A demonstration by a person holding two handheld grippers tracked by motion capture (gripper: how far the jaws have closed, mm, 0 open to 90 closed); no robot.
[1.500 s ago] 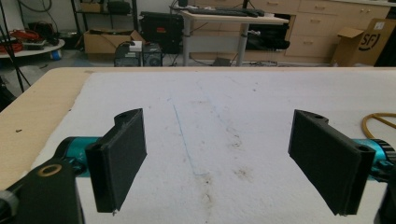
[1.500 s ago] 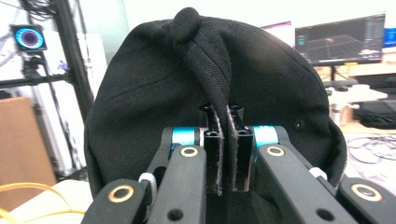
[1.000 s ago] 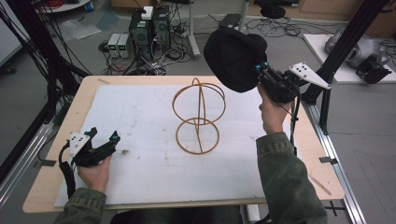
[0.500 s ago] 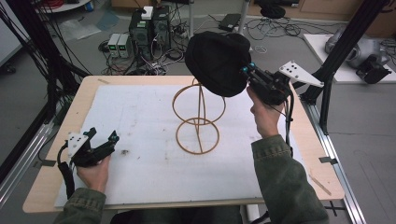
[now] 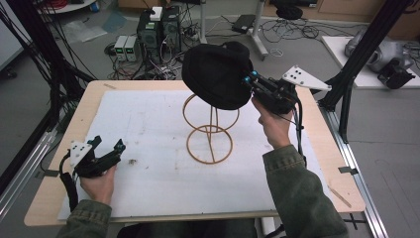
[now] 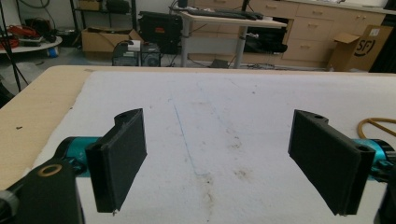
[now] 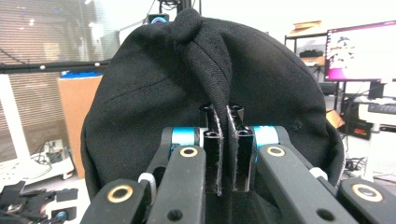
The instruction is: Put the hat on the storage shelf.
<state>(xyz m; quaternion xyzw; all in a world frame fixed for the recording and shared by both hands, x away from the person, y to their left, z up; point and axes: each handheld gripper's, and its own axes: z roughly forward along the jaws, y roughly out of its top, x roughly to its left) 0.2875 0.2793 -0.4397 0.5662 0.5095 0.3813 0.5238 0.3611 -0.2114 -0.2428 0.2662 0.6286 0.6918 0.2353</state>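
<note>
High view: right gripper [image 5: 249,79] clamps a fold of the black hat [image 5: 215,74] above the wire stand [image 5: 210,130]. Left gripper [image 5: 106,146] rests on the table [image 5: 74,124], jaws apart.

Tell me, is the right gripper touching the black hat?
Touching. The right gripper view shows the right gripper fingers pinching a fold of the black hat.

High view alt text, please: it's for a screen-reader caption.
The right gripper holds a black hat over a wire hat stand on a white-covered table. The left gripper, open, rests near the table's left edge.
</note>
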